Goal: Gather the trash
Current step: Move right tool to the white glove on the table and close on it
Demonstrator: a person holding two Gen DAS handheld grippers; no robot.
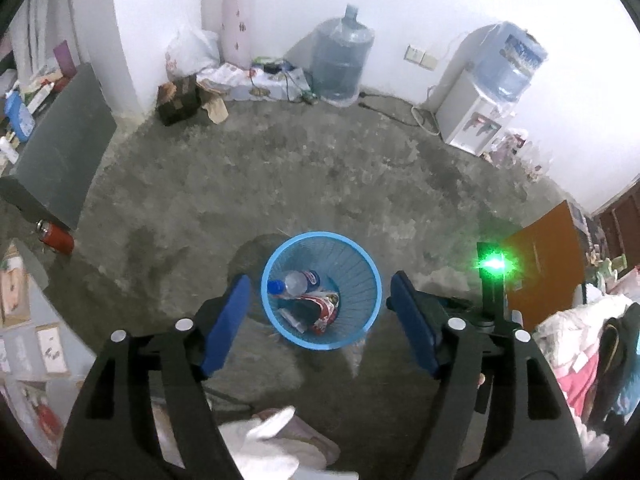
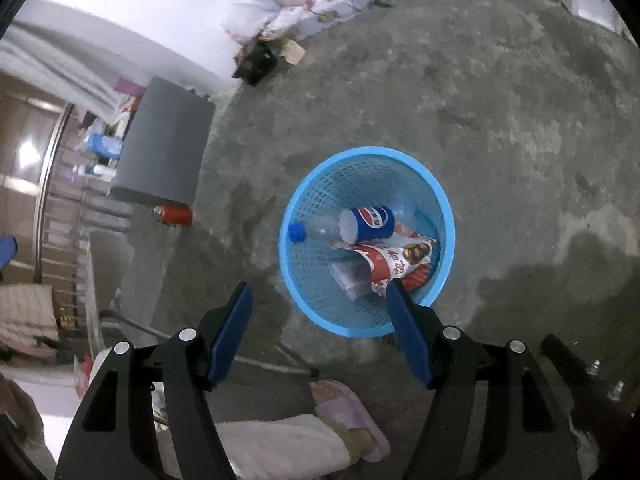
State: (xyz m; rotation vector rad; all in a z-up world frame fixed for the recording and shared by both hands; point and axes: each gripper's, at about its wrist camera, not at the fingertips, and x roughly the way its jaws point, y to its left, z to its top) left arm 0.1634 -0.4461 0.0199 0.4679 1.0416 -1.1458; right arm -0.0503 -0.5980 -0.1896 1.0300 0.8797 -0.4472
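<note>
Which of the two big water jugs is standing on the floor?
The bare blue jug by the back wall; the other jug sits upside down on the white water dispenser.

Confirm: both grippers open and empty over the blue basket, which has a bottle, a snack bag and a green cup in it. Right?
One slip: the cup is blue, not green, as the right wrist view shows. The rest holds: the left gripper and the right gripper are open and empty, and the blue basket holds a bottle and a snack bag.

Pepsi globe logo on the blue cup (image 2: 372, 224) in the basket (image 2: 304, 304) — Chinese characters "香甜" on the red-and-white snack bag (image 2: 394, 260); smaller print unreadable.
</note>
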